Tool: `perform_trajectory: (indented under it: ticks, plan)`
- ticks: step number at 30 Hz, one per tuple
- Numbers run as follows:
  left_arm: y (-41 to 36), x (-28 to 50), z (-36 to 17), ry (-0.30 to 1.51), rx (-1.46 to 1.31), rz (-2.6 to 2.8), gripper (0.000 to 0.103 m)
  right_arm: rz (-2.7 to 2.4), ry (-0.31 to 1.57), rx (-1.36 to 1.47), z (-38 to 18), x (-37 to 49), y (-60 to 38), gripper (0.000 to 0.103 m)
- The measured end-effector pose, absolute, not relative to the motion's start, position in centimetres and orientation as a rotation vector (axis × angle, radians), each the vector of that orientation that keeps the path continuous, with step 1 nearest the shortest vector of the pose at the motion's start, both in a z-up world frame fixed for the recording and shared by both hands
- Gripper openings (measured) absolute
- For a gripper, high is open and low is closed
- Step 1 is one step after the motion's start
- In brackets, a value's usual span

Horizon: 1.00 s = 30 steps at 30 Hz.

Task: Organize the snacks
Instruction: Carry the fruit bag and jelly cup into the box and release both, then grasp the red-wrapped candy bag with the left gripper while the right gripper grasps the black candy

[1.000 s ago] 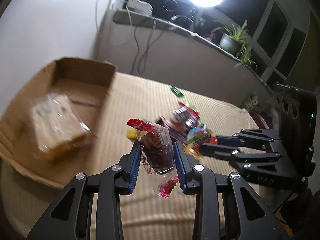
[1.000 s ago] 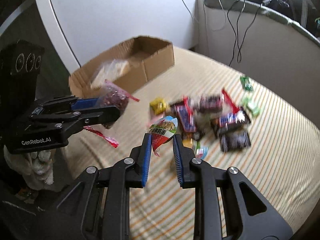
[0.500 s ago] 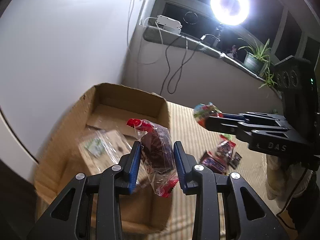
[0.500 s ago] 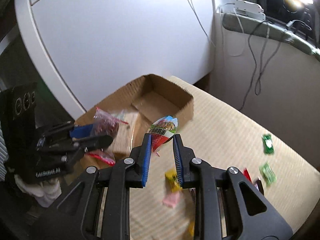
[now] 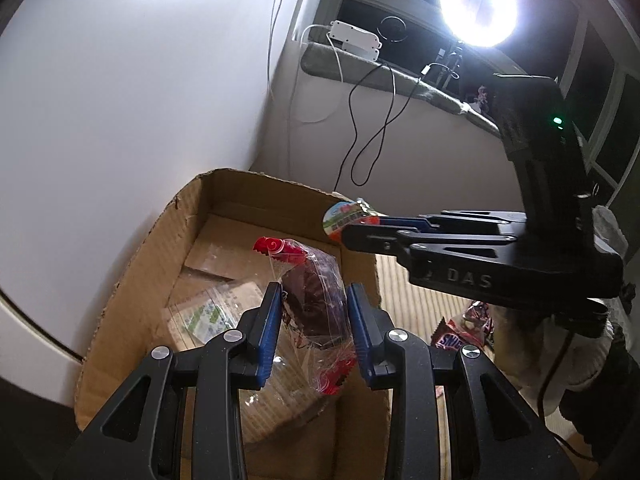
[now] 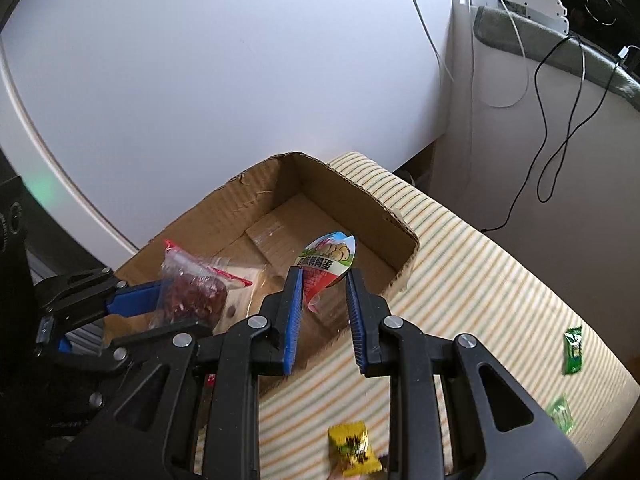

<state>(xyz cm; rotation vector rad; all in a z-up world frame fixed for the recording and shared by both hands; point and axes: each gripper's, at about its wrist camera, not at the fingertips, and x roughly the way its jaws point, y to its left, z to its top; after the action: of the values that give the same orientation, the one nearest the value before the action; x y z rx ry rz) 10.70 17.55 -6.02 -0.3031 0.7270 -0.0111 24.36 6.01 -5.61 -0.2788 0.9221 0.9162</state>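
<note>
Open cardboard box (image 6: pixel 224 240) on a striped mat (image 6: pixel 480 280), pushed against a white wall (image 6: pixel 200 80); inside already, a large clear-wrapped packet with a green label (image 5: pixel 200 316) lying flat on the bottom.

Hanging over the box's near half, left gripper (image 5: pixel 313 318) clamped on a clear bag of dark red dried fruit (image 5: pixel 316 300), long axis upright, red sealed edge at top and bottom. Directly below it, box floor and the packet already there, so likely nothing more than a release needed.

Beside it, toward the box's mat-side wall, right gripper (image 6: pixel 322 304) pinched nearly closed on a small printed pouch with an egg picture (image 6: pixel 326 262), held by its lower end, the top standing up between the fingers. Beneath the pouch, open box floor just inside the rim. Both grippers roughly equally close to the drop zone, left deeper in.

Left on the mat, well apart from the box: a yellow wrapped candy (image 6: pixel 354 446), two green sachets (image 6: pixel 572 350), and a red chocolate-bar wrapper (image 5: pixel 456 338).

Beyond, a grey ledge (image 5: pixel 360 68) with a white power strip (image 5: pixel 354 38), dangling cables, and a glaring ring light (image 5: pixel 478 8).
</note>
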Motion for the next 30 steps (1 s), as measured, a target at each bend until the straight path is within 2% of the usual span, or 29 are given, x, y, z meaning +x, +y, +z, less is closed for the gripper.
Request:
perform_trajectory:
  ticks: [8,9,11,13,14,30]
  plan:
    - [18.1,10.8,-6.2,0.741,-0.317,0.002,0.033,0.925,0.925,-0.284,-6.2,24.5,6.7,0.023]
    - [18.1,10.7,-6.1,0.743,-0.314,0.008,0.036,0.926,0.927,-0.284,-6.2,24.5,6.8,0.023]
    - [18.2,10.5,-6.0,0.738,-0.319,0.016,0.036,0.922,0.925,-0.285,-6.1,24.5,6.9,0.030]
    - [18.3,10.5,-5.9,0.734,-0.320,0.022,0.036,0.910,0.905,-0.286,-5.9,24.3,6.8,0.053]
    - [18.3,10.4,-5.8,0.733,-0.320,0.024,0.037,0.907,0.898,-0.285,-5.7,24.2,6.5,0.055]
    - [15.9,7.9,-4.3,0.695,-0.316,-0.013,0.038,0.826,0.822,-0.271,-2.4,21.6,0.0,0.061]
